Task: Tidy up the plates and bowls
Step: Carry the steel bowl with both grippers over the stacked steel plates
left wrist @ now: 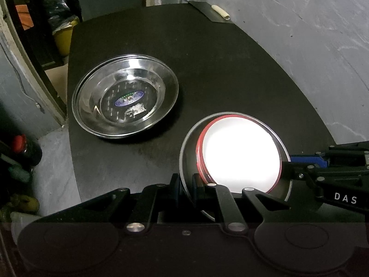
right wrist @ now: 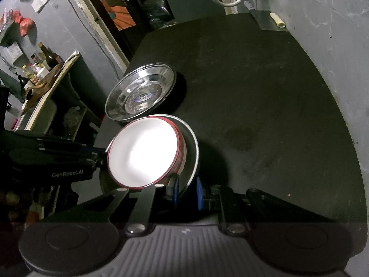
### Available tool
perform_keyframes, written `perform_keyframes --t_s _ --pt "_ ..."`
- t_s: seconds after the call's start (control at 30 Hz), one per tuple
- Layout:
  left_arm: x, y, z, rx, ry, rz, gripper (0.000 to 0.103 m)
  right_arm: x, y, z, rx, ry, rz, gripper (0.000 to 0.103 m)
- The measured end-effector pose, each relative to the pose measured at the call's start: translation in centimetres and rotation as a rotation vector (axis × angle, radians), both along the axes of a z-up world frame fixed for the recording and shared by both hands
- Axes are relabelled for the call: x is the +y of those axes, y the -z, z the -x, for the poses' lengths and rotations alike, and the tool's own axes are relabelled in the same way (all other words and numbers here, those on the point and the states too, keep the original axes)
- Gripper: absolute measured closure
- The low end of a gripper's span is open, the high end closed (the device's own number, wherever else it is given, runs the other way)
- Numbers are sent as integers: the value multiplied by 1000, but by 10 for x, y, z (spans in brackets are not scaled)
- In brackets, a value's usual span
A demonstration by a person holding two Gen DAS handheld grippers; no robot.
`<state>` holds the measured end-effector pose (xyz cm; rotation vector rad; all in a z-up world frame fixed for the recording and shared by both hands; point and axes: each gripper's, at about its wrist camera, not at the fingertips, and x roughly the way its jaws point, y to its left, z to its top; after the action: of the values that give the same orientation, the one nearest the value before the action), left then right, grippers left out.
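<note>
The left gripper (left wrist: 185, 190), at the bottom centre of its own view, is clamped nearly shut on the near rim of a steel plate (left wrist: 188, 147), one blue pad inside the rim and one outside. The right gripper (right wrist: 186, 191), at the bottom centre of the right wrist view, pinches the opposite rim of that plate in the same way. Both grips are thin edge holds. Nested in the plate, lower right of the left view, sit white bowls with red rims (left wrist: 242, 154), apparently two or more stacked, their insides washed out by glare. Whether the plate rests on the black tabletop (left wrist: 230, 69) or is raised just above it cannot be told.

The load looks stiff but awkward: polished steel is likely slippery under the pads, and the loose bowls could slide or rattle if the plate tips, so it should be kept level with both holds kept opposite each other.

Farther back, toward centre left, an empty stainless steel dish (left wrist: 125, 95) with an oval blue sticker lies on the tabletop, apart from the carried stack. Beyond, the grey wall (left wrist: 311, 34) closes the scene.
</note>
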<state>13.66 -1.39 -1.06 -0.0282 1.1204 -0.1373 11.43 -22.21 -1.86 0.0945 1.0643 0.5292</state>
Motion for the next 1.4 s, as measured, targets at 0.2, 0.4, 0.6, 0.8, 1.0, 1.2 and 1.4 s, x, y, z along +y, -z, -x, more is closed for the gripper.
perform_keyframes --t_s 0.2,0.4,0.6,0.8,1.0,1.2,1.4 --pt "1 0 -6 -1 -19 -6 92 -1 -1 -7 -4 -22 -4 85" --pt "2 -1 -9 4 -41 -13 92 3 -1 -16 1 -40 -14 85" --pt "11 -1 -6 19 -72 -15 92 10 1 -18 19 -64 -28 85" --pt "22 -4 -9 20 -62 -8 92 17 -2 -18 23 -53 -31 85" --pt "32 -7 -19 10 -9 18 92 24 -7 -18 16 12 -27 85" --pt "38 -7 -32 7 47 46 92 28 -11 -17 19 83 -14 85" --pt "46 -10 -43 -5 73 70 92 33 -17 -22 13 133 -14 85"
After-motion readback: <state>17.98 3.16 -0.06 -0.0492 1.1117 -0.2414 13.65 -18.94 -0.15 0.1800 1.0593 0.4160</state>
